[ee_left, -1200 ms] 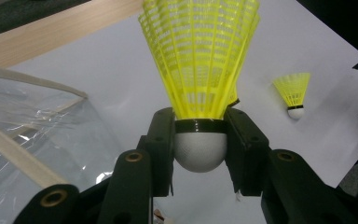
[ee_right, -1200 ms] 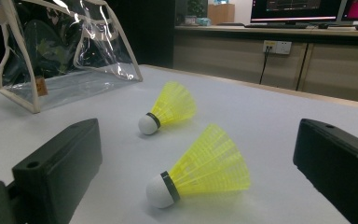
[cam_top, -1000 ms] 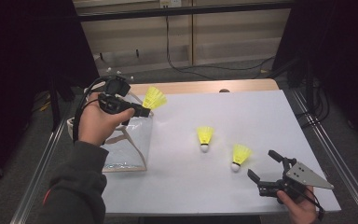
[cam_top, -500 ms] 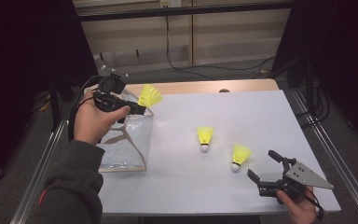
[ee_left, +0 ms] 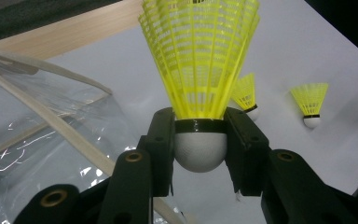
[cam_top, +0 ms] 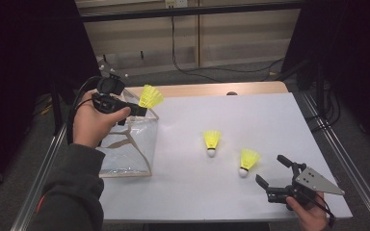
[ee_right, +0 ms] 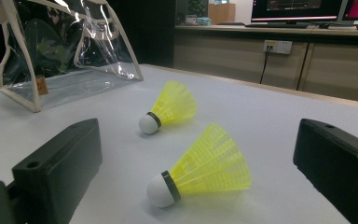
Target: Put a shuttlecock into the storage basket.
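Gripping: left gripper [cam_top: 137,109] has its jaws clamped on the white cork of a yellow shuttlecock [ee_left: 200,60], skirt pointing away from the hand.
Held shuttlecock, place: raised over the top opening of the clear bag [cam_top: 130,144], near the tabletop's far left corner; not resting on anything.
Left hand [cam_top: 94,126]: wrapped round the gripper body, dark sleeve coming in from the near left edge.
Clear bag: see-through plastic with cream trim and straps, standing at the left edge of the tabletop; the left gripper view shows its handles just beside the jaws.
Right gripper [cam_top: 274,175]: jaws standing wide apart, nothing between the pads; low at the near right corner, held by a hand [cam_top: 308,216] at the near edge.
Loose shuttlecocks: two yellow ones on the tabletop, well apart from the bag. Middle shuttlecock [cam_top: 212,143] sits about mid-table; nearer shuttlecock [cam_top: 247,162] lies just beyond the right gripper's tips. In the right gripper view both lie on their sides, corks toward the left of that view.
Surface: white tabletop [cam_top: 250,115], matt, with a pale wood strip along the far edge and metal rails down both sides.
Room: dim; grey floor behind the table with a black cable [cam_top: 197,72] trailing across it, beige cabinet fronts along the far wall, dark drapes at either side. Lit monitors [ee_right: 307,9] stand on a counter in the right gripper view.
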Demonstrator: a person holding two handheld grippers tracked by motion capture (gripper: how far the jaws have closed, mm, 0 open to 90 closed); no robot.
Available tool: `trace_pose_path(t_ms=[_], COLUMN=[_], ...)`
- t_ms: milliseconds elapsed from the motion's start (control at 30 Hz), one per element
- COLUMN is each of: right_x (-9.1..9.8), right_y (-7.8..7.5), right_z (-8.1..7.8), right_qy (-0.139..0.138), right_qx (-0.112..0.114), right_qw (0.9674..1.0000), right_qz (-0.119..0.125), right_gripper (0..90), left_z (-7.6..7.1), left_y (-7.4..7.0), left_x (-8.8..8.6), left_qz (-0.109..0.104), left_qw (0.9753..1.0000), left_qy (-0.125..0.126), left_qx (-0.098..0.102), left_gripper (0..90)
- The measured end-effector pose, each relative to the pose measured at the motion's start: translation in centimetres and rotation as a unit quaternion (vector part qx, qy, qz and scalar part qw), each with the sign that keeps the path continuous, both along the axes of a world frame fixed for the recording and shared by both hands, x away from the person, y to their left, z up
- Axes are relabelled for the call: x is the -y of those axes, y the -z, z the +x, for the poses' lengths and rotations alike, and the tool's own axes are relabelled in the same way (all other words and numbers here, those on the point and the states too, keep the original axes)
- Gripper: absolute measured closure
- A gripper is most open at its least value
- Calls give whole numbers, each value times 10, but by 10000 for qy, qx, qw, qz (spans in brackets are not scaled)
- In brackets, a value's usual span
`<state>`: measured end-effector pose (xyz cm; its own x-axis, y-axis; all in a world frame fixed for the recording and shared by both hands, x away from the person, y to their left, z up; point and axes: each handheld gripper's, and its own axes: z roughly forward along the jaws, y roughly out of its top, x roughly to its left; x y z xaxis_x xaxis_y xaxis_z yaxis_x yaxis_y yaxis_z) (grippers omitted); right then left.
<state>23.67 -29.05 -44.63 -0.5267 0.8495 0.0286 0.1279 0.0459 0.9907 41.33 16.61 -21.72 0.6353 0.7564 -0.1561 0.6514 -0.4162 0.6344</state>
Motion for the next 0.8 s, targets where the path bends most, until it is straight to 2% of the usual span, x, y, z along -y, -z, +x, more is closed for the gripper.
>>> trace_pose_path(t_ms=[800], right_x=[0], right_y=[0], right_z=[0], right_qy=[-1], right_qx=[7], right_qw=[10000], right_qz=[3], right_gripper=[9], left_z=[3], left_y=[-4], left_x=[-9], left_qz=[68], left_qw=[9999], left_qy=[-116], left_qx=[33], left_gripper=[651])
